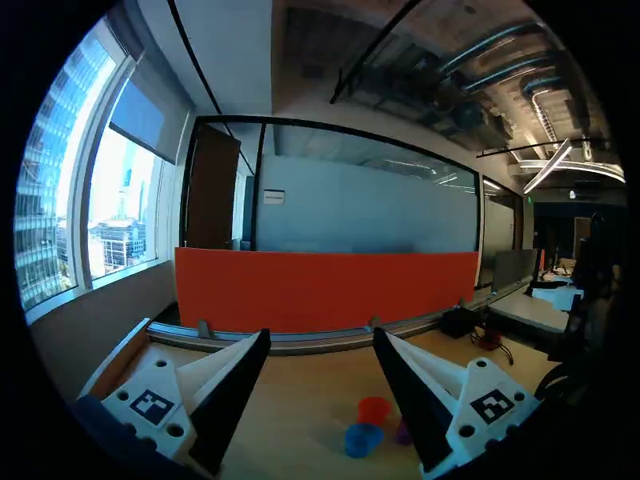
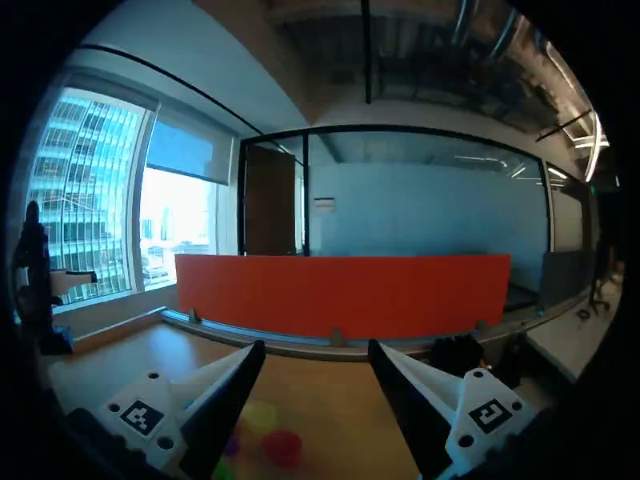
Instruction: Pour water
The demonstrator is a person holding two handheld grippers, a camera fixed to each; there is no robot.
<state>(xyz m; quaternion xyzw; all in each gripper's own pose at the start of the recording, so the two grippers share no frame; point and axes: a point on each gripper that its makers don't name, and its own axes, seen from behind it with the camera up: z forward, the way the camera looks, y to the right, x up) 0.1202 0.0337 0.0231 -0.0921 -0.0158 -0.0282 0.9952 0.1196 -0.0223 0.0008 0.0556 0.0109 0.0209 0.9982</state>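
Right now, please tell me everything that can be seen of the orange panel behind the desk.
The orange panel is a long, low, flat board with a plain matte face and a straight top edge. It stands upright along the far edge of the wooden desk, its foot set in a grey rail with small brackets. A glass wall rises behind it. Nothing leans on it.

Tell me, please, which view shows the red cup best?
The left gripper view: the red cup stands lit and clear between the fingers. The right gripper view shows it darker, low near the picture's edge.
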